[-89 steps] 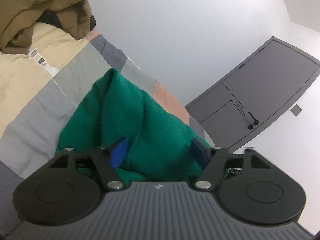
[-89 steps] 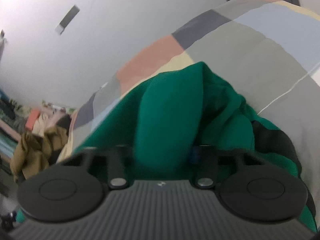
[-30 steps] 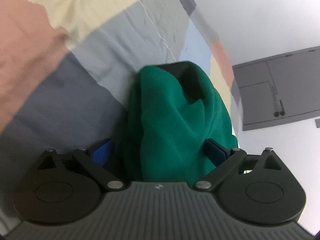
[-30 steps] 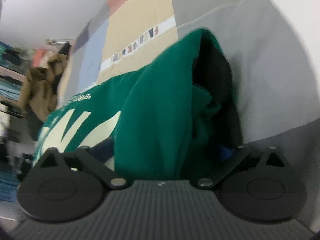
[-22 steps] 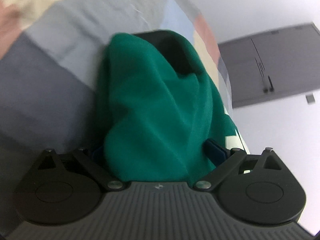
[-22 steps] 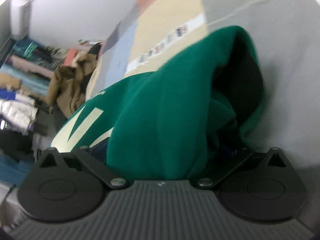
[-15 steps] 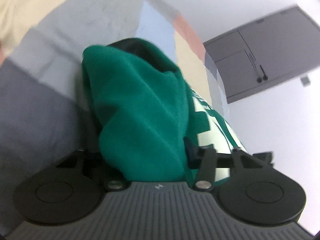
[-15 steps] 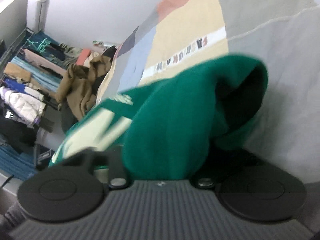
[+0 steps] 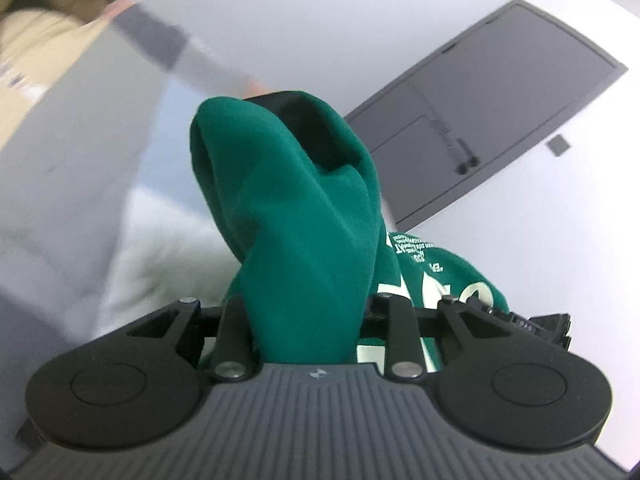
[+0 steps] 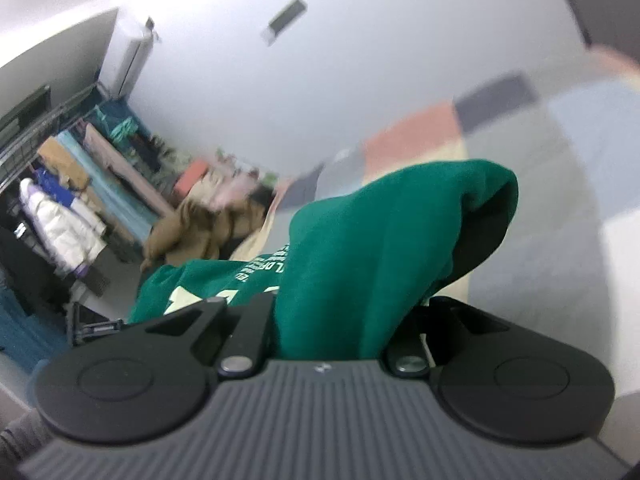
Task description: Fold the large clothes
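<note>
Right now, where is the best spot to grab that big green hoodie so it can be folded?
Probably where it is gripped: a bunched cuff of the green hoodie in the left gripper and another in the right gripper, each entered end-on. The thick rolled ends give the just-closed jaws something to pinch.

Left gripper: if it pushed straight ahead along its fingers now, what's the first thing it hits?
The green sweatshirt itself: the left gripper is shut on a bunched fold that fills the line ahead. What lies past the cloth is hidden.
</note>
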`<state>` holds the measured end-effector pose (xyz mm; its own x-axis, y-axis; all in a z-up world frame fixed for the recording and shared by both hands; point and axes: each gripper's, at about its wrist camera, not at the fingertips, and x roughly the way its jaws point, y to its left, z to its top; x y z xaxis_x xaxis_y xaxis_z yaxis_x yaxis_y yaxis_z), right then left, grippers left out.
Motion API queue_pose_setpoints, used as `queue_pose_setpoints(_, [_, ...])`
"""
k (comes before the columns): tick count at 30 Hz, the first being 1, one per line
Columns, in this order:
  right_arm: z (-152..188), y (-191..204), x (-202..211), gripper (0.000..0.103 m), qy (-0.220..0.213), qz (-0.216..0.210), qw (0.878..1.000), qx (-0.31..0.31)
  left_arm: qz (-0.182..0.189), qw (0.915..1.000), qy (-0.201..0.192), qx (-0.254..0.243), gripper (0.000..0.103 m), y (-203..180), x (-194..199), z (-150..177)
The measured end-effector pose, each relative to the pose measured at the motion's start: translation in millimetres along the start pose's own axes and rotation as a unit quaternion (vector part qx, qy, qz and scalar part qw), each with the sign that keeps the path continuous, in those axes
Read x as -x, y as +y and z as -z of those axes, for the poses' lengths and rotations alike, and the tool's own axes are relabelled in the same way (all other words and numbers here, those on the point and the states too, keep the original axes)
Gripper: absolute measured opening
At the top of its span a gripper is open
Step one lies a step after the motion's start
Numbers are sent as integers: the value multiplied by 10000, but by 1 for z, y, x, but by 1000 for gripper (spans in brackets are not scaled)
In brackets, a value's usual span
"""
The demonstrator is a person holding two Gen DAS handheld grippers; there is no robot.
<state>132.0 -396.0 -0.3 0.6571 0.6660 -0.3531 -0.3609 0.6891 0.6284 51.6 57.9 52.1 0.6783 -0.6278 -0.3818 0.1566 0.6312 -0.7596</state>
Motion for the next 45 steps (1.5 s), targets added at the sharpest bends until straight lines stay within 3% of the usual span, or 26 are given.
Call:
queue_pose_setpoints(6, [-53,-27,46,18,-593,628,9963,-46,254,9987,72,-426,32,-68,-95,-28])
queue_pose_setpoints(12, [-101,-84,61,18,-932,1508,9837,-288,96,9968,106,-786,32,-109,-213,-51])
queue_pose_setpoints(17, [-96,-146,42,18,-1010,1981,9735,-530,-228,9919,194,-1237,31,-110,-278,-51])
queue_pose_setpoints(21, [-70,-195,34,18,-1029,2043,9708,-719,-389,9904,220,-1304,31,-75,-309,-45])
queue_pose_setpoints(24, [-53,-212,23,19,-1063,1998,9707,-803,-316,9890,271,-1422,32,-49,-326,-45])
queue_pose_setpoints(30, [-28,-220,0,26,-787,2112,9723,-617,-600,9853,486,-1523,32,-22,-343,-33])
queue_pose_setpoints(36, [-19,-233,0,31,-929,2069,9702,-859,-791,9797,468,-1783,37,-31,-342,-30])
queue_pose_setpoints(38, [-18,-231,5,36,-962,2094,9676,-1029,-904,9773,515,-1847,47,-35,-340,-29])
queue_pose_setpoints(40, [-18,-227,13,46,-977,2175,9633,-1229,-1096,9737,606,-1904,71,-39,-333,-25])
queue_pose_setpoints(42, [-17,-219,24,75,-1048,2430,9557,-1285,-1317,9709,576,-1918,78,-44,-319,-23])
queue_pose_setpoints(45, [-14,-200,47,78,-1253,2638,9480,-1263,-1440,9684,350,-2003,78,-57,-290,-20])
